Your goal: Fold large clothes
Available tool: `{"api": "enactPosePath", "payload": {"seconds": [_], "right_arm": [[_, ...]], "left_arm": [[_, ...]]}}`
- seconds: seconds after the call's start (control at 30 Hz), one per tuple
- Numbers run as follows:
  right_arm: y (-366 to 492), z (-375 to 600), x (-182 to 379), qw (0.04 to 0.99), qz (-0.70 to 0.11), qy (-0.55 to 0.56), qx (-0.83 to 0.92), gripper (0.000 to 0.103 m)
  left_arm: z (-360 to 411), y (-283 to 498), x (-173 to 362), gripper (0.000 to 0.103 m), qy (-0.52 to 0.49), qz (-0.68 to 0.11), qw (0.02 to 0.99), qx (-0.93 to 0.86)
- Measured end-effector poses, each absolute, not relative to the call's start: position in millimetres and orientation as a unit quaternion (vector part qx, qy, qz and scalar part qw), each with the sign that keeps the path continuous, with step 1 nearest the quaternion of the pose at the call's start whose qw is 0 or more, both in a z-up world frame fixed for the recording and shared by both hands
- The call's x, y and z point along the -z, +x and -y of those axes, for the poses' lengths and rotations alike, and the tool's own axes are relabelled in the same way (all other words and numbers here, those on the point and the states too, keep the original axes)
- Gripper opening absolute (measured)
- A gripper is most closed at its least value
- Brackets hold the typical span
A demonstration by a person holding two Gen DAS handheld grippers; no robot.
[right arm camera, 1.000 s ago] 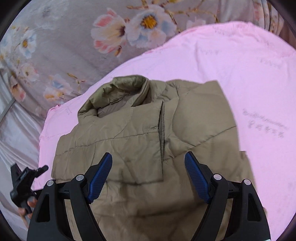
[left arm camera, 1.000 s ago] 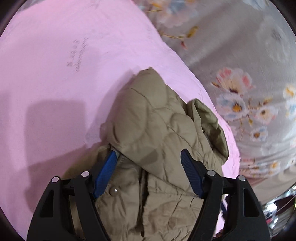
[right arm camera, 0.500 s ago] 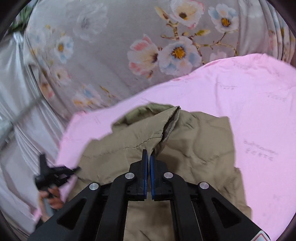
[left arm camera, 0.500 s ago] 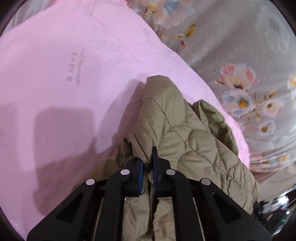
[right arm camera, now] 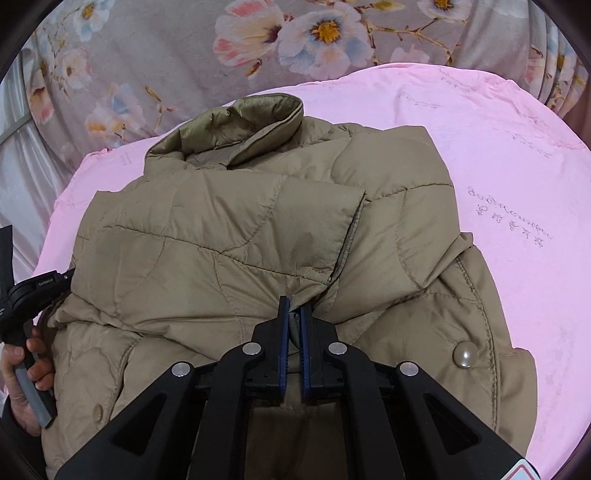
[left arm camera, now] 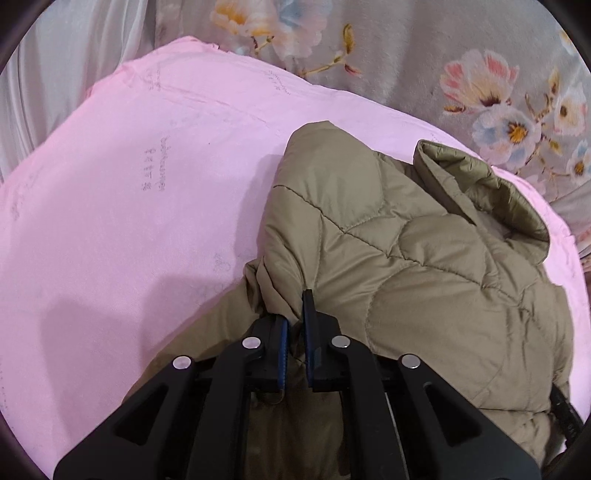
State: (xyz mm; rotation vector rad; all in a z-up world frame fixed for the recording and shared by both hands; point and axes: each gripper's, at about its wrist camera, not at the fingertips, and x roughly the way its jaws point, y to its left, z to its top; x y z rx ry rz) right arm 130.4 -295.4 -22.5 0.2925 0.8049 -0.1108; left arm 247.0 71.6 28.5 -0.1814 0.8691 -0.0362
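Khaki quilted jacket (right arm camera: 258,251) fills the space ahead of both of your grippers, spread on a pink sheet (right arm camera: 517,184). Your right gripper (right arm camera: 293,314) is clamped on a bunched fold of the jacket's fabric, blue pads nearly together with a thin pinch of cloth between them. Just beyond its tips lies a flat folded-over panel; the stand-up collar (right arm camera: 236,125) sits farthest from the gripper, toward the sheet's far edge. A round snap button (right arm camera: 464,353) lies right of the tips, near the jacket's stitched edge.

Your left gripper (left arm camera: 295,314) is likewise closed on a gathered ridge of the jacket (left arm camera: 406,277), which rises ahead and to the right of its tips; the collar (left arm camera: 491,192) lies far right. Left of this gripper the pink sheet (left arm camera: 129,221) is bare, with faint printed script.

In the right wrist view, your left hand (right arm camera: 22,369) grips the other tool's handle at the left margin.

Beyond the sheet: grey floral fabric (right arm camera: 295,33) and pale curtain folds (left arm camera: 55,74).
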Motion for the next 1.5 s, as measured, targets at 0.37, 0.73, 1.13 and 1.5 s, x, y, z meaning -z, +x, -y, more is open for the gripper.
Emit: {"api": "enactPosePath", "payload": {"seconds": [0.37,0.73,1.13,1.5], "right_arm": [[102,301,-43,0.927,-0.333,0.159,0.064,0.043],[184,216,-37,0.924,-0.373,0.082,0.003,0.042],[184,208,13,0.924,-0.379,0.048,0.021,0.042],[187,210,14,0.924,-0.379,0.056,0.019,0.042]], "left_arm": [[-84,212,-97,0.042,-0.067,-0.365,0.928,0.027],[33,250,-63,0.042,0.02,-0.4,0.912,0.093],[47,247,2,0.046,0.062,-0.385,0.918,0.074],[50,246,3,0.046,0.077,-0.384,0.918,0.065]]}}
